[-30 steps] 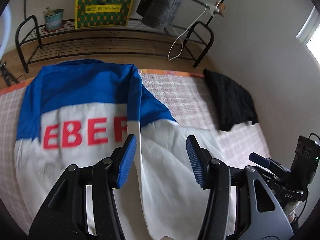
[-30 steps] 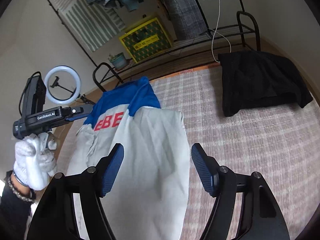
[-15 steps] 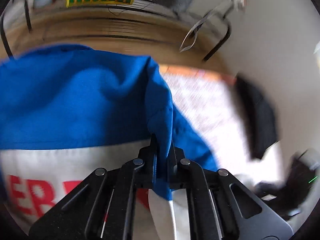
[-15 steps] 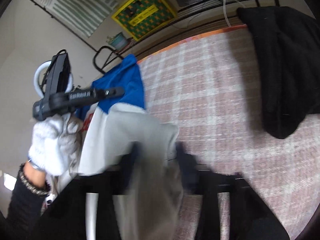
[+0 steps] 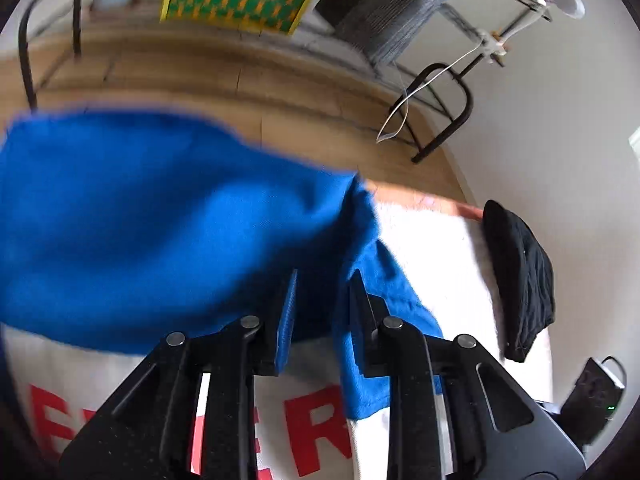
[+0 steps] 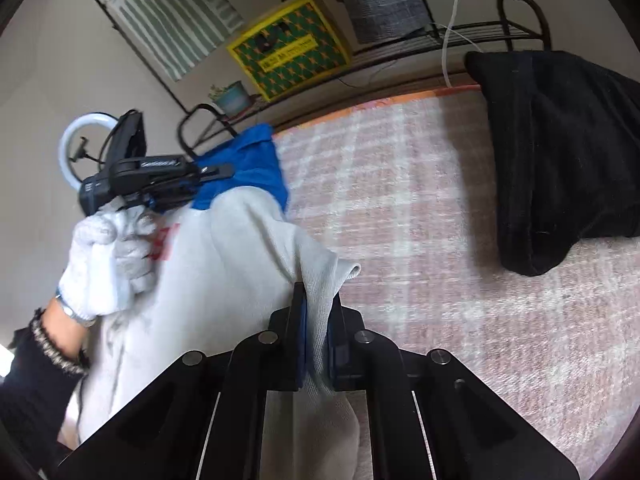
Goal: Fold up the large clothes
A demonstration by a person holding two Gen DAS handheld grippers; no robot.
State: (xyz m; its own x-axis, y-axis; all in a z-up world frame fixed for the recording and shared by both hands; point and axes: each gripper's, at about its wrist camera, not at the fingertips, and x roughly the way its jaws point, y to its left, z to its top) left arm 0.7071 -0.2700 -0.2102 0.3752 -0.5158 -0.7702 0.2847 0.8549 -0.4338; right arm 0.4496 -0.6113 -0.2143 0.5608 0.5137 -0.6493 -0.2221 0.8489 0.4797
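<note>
The right gripper (image 6: pixel 316 336), spread a second ago, now pinches the white hem of the shirt (image 6: pixel 208 288) on the checked bed cover (image 6: pixel 420 216). The left gripper (image 5: pixel 322 312), jaws reopened slightly, straddles the blue fold (image 5: pixel 352 264).

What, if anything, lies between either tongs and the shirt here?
Nothing visible. The right tongs are shut on the shirt's white edge. The left tongs sit at the blue fold with a gap between the pads; whether they grip it is unclear.
</note>
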